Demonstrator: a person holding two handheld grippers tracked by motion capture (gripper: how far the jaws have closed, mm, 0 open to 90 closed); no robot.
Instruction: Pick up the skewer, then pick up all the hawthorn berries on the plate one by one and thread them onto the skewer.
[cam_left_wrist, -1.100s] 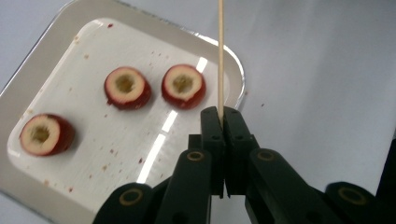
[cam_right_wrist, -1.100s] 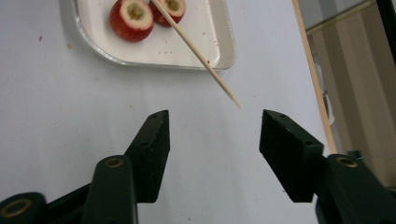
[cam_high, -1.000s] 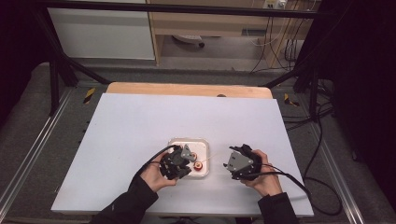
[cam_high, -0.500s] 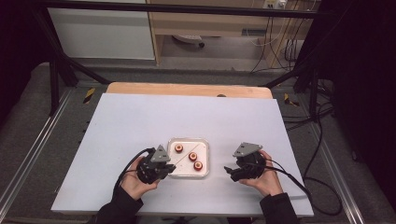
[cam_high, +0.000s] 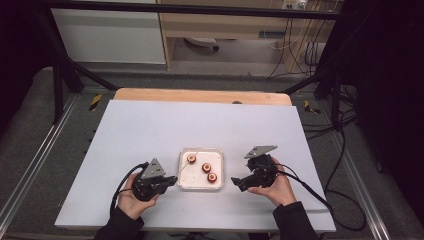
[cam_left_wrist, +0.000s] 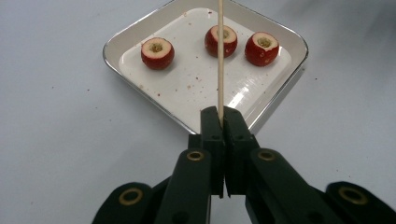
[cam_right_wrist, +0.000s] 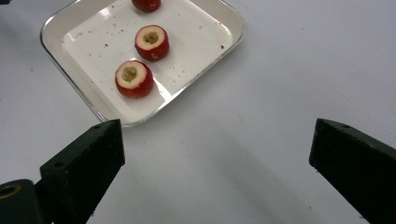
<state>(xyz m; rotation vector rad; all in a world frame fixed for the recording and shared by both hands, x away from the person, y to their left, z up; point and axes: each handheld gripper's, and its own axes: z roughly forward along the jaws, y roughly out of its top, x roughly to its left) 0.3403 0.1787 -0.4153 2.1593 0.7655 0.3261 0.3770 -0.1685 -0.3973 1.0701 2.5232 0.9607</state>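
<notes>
A thin wooden skewer was pinched at its near end between the pressed-together jaws of the left gripper, its shaft reaching out over the shallow white tray. The right gripper was held with its jaws spread wide and empty, just beside the tray's right edge on the white table. Three small red fruits (each cored, with a pale cut top facing up) were seen lying apart from one another in the tray.

The skewer was judged light, stiff along its length but easily snapped by a sideways load; a hold near its end was thought to leave it free to pivot. The fruits were judged small, light and likely to roll or slide on the smooth tray if pushed, with soft flesh that could be bruised. A hold across the round red sides was judged best, the cored hole being left open.
</notes>
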